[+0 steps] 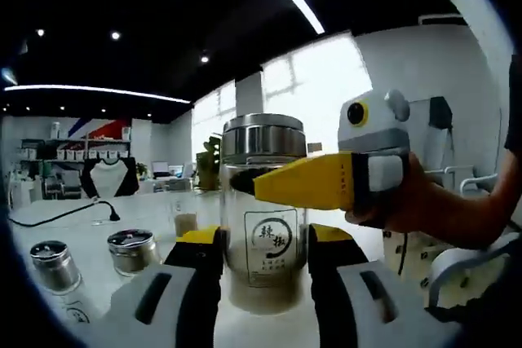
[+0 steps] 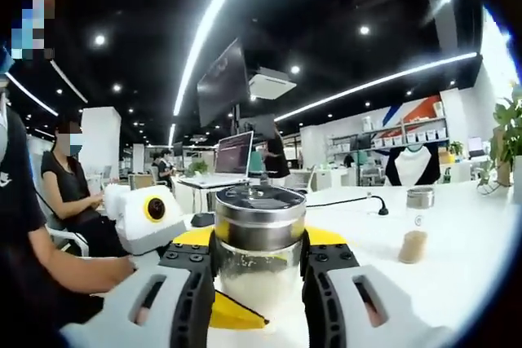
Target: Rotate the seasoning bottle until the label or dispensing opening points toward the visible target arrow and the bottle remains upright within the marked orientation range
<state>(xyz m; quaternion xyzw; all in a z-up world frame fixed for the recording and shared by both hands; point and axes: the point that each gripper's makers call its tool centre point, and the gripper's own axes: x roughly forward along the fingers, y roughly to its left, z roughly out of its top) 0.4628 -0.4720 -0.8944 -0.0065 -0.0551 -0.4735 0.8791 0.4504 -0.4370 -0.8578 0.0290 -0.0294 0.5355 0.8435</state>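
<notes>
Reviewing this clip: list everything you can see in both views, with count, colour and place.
Seasoning bottle: one, clear glass, steel lid, between both grippers' jaws.
Small jars: two, steel-lidded, on the table beside it.
Table: one, white.
Cable: one, black, across the table.
Plant: one, green, behind the bottle.
Laptop: one, on a far desk.
Seated person: one, dark top.
Left gripper: yellow-black jaws at the bottle's base.
Right gripper: jaws below the lid.
Hand: holding the right gripper.
</notes>
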